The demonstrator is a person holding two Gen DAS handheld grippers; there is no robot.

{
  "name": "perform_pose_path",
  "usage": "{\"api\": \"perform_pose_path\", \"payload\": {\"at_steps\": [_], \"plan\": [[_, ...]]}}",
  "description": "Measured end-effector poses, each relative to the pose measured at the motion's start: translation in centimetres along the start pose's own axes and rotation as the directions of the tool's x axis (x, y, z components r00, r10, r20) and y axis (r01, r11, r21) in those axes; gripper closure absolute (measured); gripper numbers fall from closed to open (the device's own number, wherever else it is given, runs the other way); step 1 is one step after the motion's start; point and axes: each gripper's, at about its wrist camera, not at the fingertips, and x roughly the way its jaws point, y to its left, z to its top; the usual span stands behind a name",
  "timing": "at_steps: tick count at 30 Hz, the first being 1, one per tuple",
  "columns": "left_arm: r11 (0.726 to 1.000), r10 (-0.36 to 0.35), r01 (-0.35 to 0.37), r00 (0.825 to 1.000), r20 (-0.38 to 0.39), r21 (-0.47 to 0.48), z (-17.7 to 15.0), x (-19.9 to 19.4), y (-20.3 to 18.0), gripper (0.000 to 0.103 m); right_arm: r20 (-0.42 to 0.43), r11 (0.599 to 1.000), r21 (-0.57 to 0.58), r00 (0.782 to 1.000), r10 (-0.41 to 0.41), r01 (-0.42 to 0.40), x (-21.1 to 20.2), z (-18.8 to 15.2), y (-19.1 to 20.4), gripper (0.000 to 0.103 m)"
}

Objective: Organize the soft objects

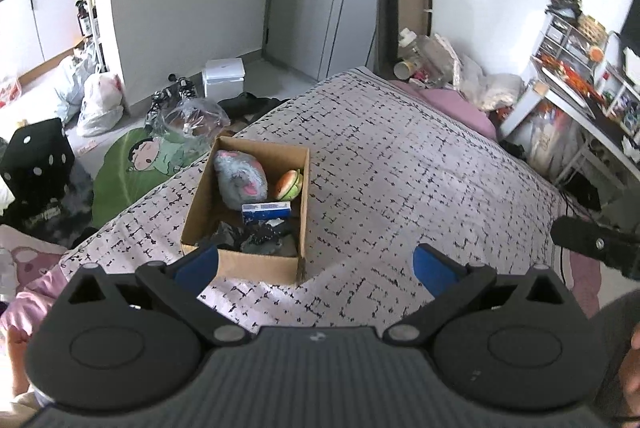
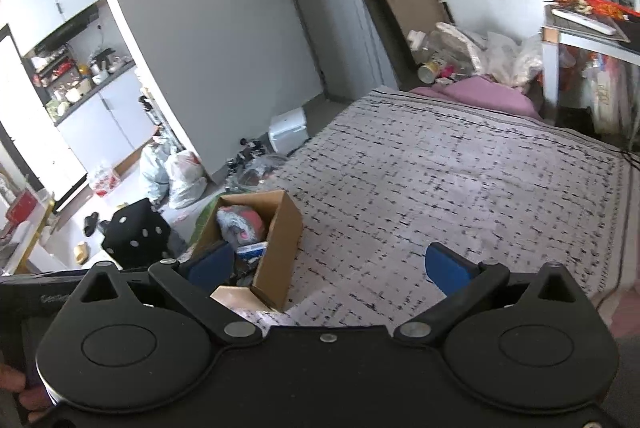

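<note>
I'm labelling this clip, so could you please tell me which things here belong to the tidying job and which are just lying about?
Job:
brown cardboard box
grey plush toy
green-and-orange plush burger
dark crumpled cloth

Lying about:
black dice-shaped cushion
white plastic bags
white square bin

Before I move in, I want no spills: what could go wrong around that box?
The box sits near the bed edge, so a push could tip it toward the floor. It already holds a grey plush, a burger toy and dark items, so adding more may crowd it. Both grippers, left and right, are open and empty.
</note>
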Motion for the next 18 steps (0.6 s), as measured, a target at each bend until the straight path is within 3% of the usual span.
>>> {"api": "perform_pose_path", "payload": {"at_steps": [18], "plan": [[0.997,0.027,-0.025,0.999,-0.021,0.079,-3.3,-2.3,-0.5,0.0,-0.09,0.996,-0.093,0.996,-0.008,-0.001,-2.3,-2.8,1.0,0.0]]}}
